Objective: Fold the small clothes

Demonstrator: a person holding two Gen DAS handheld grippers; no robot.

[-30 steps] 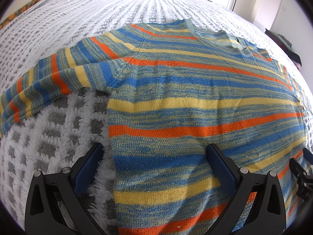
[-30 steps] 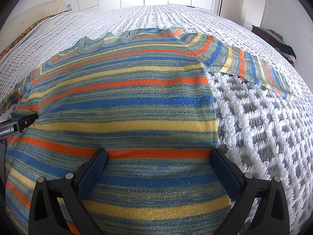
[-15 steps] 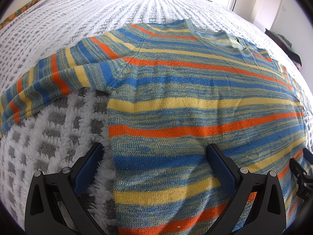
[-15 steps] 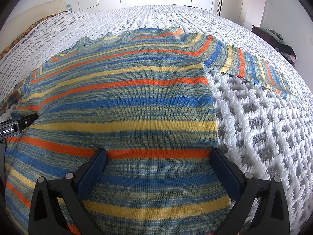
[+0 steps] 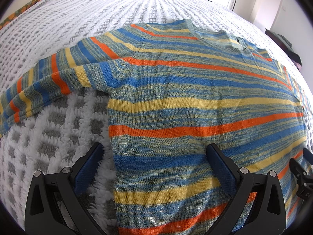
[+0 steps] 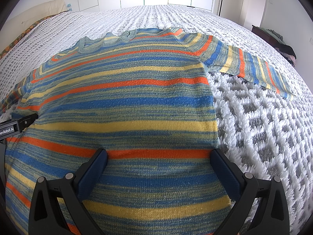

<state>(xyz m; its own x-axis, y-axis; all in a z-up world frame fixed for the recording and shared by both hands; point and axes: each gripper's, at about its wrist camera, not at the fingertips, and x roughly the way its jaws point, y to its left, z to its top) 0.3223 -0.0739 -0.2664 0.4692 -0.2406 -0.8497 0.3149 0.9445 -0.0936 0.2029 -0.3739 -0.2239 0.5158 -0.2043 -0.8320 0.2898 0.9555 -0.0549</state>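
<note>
No change over the last second: striped sweater (image 5: 195,101) flat and unfolded on the fluffy blanket (image 6: 264,129) on the bed, sleeves spread. Left tool (image 5: 154,168) jaws wide apart over the left hem side, right tool (image 6: 159,168) likewise on the right, neither gripping. Fold not started; probably lining up a hem grab
</note>
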